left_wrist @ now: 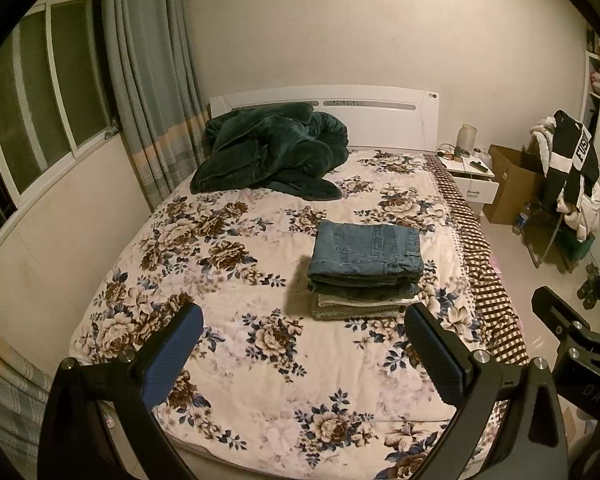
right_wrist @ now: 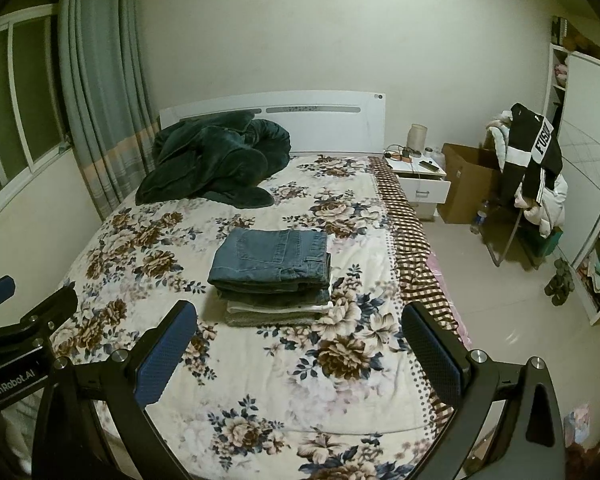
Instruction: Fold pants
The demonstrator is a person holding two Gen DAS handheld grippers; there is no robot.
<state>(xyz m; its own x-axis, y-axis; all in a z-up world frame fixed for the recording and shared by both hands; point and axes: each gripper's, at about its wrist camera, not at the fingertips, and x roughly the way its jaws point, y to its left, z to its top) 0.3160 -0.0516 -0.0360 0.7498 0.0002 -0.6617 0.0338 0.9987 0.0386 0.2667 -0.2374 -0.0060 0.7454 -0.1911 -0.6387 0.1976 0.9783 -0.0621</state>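
Both my left tool (left_wrist: 304, 354) and right tool (right_wrist: 300, 350) hang released above the bed (right_wrist: 260, 380); a careless nudge could topple the folded jeans (right_wrist: 270, 260) stack.

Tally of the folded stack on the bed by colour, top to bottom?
Blue denim: 2, the folded jeans on top and a second denim layer under them
White: 1, a thin folded piece
Grey-green: 1, the bottom piece
Total: 4 visible layers; the garment count is uncertain.
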